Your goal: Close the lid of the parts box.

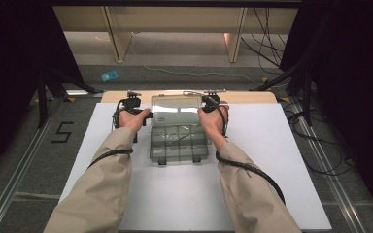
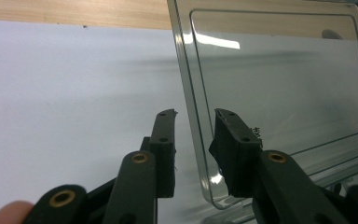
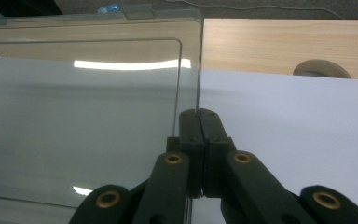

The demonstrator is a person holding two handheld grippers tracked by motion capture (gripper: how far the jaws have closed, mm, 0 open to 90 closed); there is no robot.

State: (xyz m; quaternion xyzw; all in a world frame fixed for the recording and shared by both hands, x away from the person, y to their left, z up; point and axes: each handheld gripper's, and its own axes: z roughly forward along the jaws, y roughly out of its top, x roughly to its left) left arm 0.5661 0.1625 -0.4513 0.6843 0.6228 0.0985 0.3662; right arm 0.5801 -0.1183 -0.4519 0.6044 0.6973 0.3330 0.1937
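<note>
Clear smoky plastic: an organiser box (image 1: 178, 141) lies at the centre of the white sheet (image 1: 272, 160), its lid (image 1: 176, 108) raised at 12 o'clock. The right gripper (image 3: 199, 113) is clamped tight on the lid's right edge, jaws meeting on the plastic. The left gripper (image 2: 195, 116) straddles the lid's left edge with a gap on both sides; its pads are not pressing. A bare wood strip (image 1: 252, 97) borders the sheet at 12 o'clock. Beyond it, at 11 o'clock, a blue card (image 1: 110, 75) lies on the grey floor (image 1: 184, 73); cables (image 1: 267, 48) trail at 1 o'clock.

clear lid (image 2: 279, 88) edge between parted fingers (image 2: 164, 140) (untouched)
</note>
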